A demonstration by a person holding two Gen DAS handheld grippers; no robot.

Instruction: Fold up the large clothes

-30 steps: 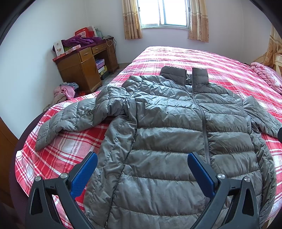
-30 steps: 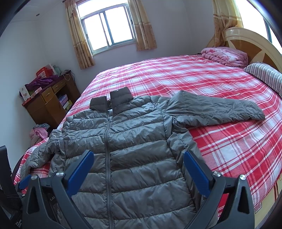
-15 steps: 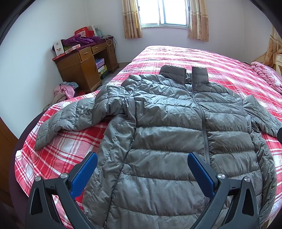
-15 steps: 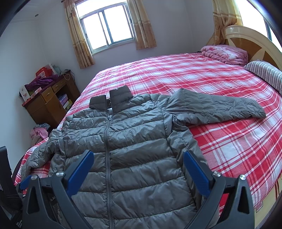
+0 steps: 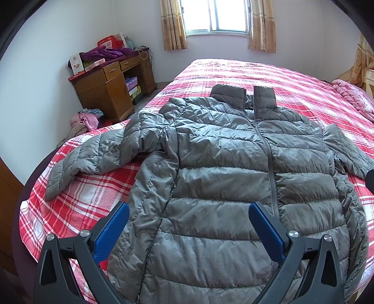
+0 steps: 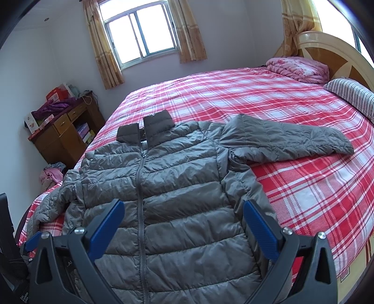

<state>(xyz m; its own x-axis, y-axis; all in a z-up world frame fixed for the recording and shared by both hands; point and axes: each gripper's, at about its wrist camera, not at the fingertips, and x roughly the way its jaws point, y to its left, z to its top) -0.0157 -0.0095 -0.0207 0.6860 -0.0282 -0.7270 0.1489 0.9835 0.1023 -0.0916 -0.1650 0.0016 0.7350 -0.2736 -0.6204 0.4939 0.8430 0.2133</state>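
A: How does your jacket (image 5: pixel 224 177) look?
B: Grey, quilted, zipped, flat on the plaid bed (image 6: pixel 268 98), sleeves out.
A: Your grippers?
B: Left gripper (image 5: pixel 188 222) and right gripper (image 6: pixel 183 219) spread, holding nothing; barely moved since before.

Ahead of me a red plaid bed (image 6: pixel 268 98) fills the room. A folded pink quilt (image 6: pixel 299 69) and a striped pillow (image 6: pixel 350 95) sit by its headboard (image 6: pixel 327 50). A cluttered wooden counter (image 5: pixel 109 86) stands against the wall, clothes heaped (image 5: pixel 85 118) on the floor beside it, under a curtained window (image 5: pixel 217 15).
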